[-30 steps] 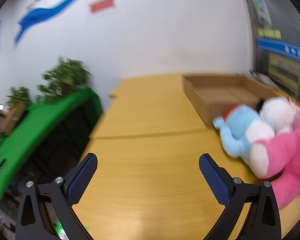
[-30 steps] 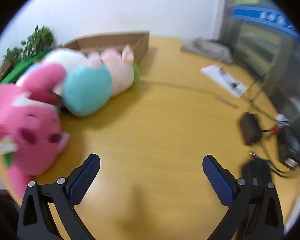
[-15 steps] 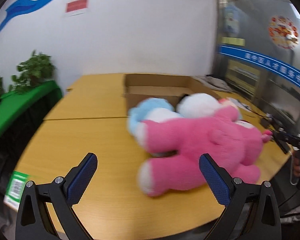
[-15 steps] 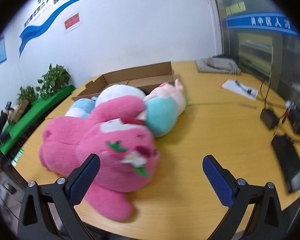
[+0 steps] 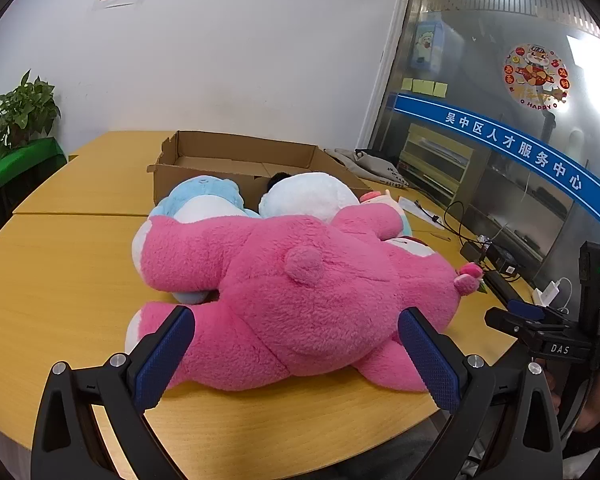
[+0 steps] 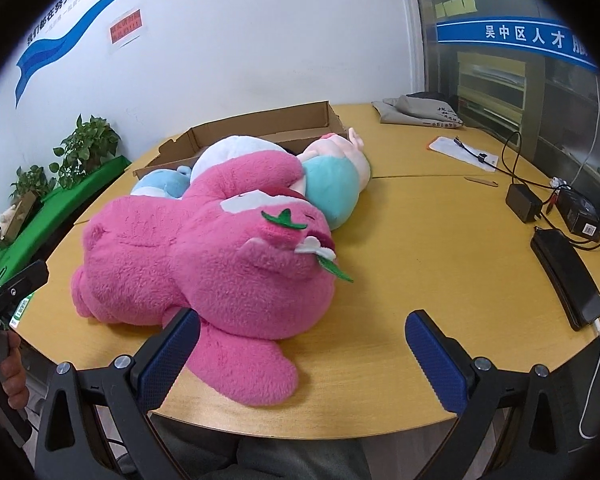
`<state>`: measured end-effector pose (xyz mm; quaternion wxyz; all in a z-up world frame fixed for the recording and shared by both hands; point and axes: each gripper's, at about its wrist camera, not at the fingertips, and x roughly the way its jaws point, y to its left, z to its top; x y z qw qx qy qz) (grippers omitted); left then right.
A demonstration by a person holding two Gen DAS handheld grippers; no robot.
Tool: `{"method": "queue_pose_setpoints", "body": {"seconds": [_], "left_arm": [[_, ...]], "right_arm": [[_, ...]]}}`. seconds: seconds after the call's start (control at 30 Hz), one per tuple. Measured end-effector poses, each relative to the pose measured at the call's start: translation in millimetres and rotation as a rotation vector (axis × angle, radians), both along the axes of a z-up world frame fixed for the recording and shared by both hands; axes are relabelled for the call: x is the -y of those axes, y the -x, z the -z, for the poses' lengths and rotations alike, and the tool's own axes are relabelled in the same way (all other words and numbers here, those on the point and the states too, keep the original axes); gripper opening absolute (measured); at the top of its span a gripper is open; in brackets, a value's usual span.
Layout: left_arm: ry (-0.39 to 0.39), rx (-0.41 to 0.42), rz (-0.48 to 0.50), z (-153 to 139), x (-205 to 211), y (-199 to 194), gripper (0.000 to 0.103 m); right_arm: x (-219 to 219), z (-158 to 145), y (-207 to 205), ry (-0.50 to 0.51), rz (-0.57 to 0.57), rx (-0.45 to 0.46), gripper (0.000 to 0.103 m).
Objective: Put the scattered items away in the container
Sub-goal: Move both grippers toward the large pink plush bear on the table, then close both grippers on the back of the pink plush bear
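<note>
Plush toys lie heaped on the near part of the table (image 5: pixel 60 264), none of them in the box (image 5: pixel 236 156) yet, so I judge the tidying has hardly begun. The pink bear (image 5: pixel 300 288) sprawls nearest, face down by the look of the tail showing in the left wrist view, and it lies partly over the others. Behind it sit a blue toy (image 5: pixel 204 196) and a white one (image 5: pixel 312 196), both pressed against the box's near wall; a teal-and-pink toy (image 6: pixel 336 188) lies to the right of them. The box stands open at the far side, flaps up, and what I can see of its floor looks bare, though the toys hide part of it.

The left gripper (image 5: pixel 296 360) is spread wide and empty, its pads either side of the bear's rump, lined up as if to take that toy first. The right gripper (image 6: pixel 300 356) is likewise wide and empty, over the bear's near paw and bare wood. Taking the top toy first makes sense, since it pins the rest.

The table is pale wood with a curved near edge. On its right lie a phone (image 6: pixel 568 276), adapters and cables (image 6: pixel 520 160); a grey bag (image 6: pixel 420 110) sits far right. White wall with blue lettering behind, potted plants (image 6: pixel 84 148) on a green bench to the left.
</note>
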<state>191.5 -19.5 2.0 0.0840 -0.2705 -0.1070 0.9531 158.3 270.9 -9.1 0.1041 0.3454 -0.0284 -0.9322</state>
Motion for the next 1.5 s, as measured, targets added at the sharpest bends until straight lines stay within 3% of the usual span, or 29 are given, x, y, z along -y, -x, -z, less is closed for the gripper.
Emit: {"method": "queue_pose_setpoints", "body": {"seconds": [0.37, 0.63, 0.8, 0.97, 1.2, 1.5], "left_arm": [[-0.022, 0.018, -0.03, 8.5, 8.1, 12.4, 0.103], [-0.036, 0.041, 0.002, 16.7, 9.6, 27.0, 0.103], [-0.044, 0.046, 0.066, 19.0, 11.3, 39.4, 0.103], [-0.071, 0.086, 0.094, 23.6, 11.3, 55.2, 0.103], [-0.074, 0.145, 0.111, 33.7, 6.8, 83.4, 0.103], [-0.112, 0.171, 0.16, 39.1, 11.0, 89.8, 0.082]], "right_arm": [[22.0, -8.0, 13.3, -0.059, -0.042, -0.025, 0.102], [31.4, -7.8, 24.7, -0.079, -0.081, -0.021, 0.102], [23.3, -6.4, 37.1, 0.022, -0.111, 0.0, 0.102], [16.5, 2.2, 49.3, 0.016, -0.078, 0.007, 0.102], [-5.4, 5.8, 79.4, 0.091, -0.049, 0.037, 0.099], [-3.7, 44.9, 99.1, 0.226, -0.116, 0.114, 0.102]]}}
